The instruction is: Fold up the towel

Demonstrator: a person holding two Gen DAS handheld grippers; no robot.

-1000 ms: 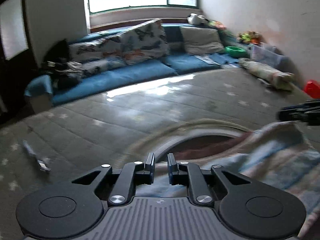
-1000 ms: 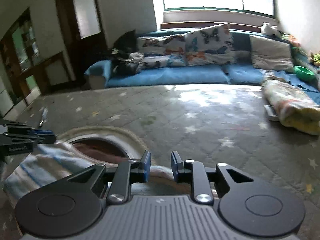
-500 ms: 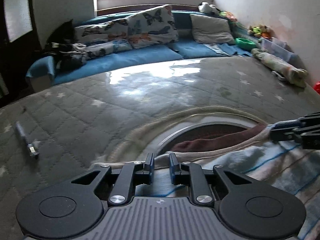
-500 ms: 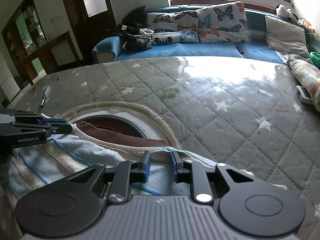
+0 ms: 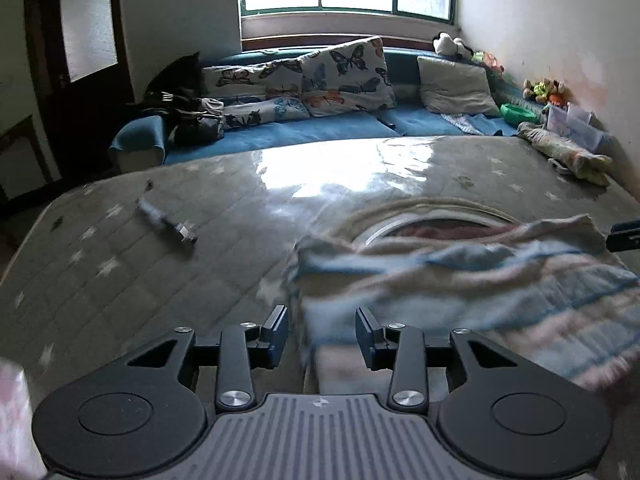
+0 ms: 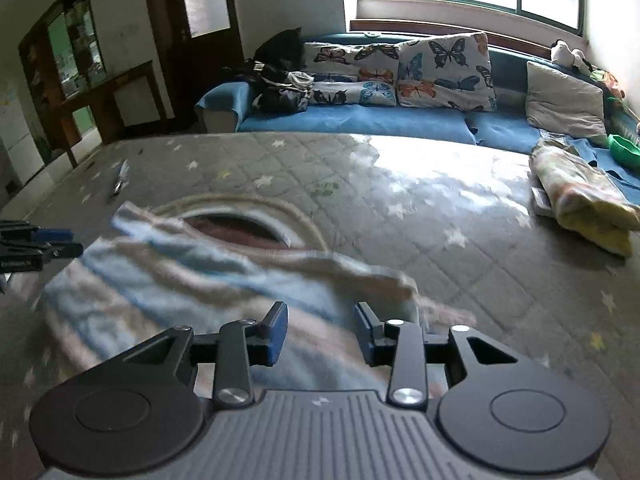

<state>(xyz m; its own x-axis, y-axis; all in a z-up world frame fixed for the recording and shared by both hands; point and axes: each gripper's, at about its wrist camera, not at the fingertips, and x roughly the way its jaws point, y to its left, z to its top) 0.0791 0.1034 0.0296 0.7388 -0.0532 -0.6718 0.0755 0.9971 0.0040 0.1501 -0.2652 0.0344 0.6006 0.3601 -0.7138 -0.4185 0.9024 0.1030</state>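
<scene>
A blue, white and pink striped towel [image 5: 460,284] lies folded over on the grey quilted mat [image 5: 160,264], blurred by motion. My left gripper [image 5: 322,334] is open, with the towel's left edge just ahead between its fingers. My right gripper [image 6: 320,332] is open too, above the towel [image 6: 192,280] near its right end. The right gripper's tip [image 5: 626,234] shows at the right edge of the left wrist view. The left gripper's tip [image 6: 36,246] shows at the left edge of the right wrist view.
Beyond the towel lies a round cream and brown rug [image 6: 248,222]. A small dark object [image 5: 166,222] rests on the mat to the left. A rolled blanket [image 6: 580,196] sits at the far right. A blue sofa with butterfly cushions [image 5: 344,72] lines the back.
Both grippers have gone from shut on the towel's edge to open and pulled back. The towel has dropped onto the mat, folded over itself.
</scene>
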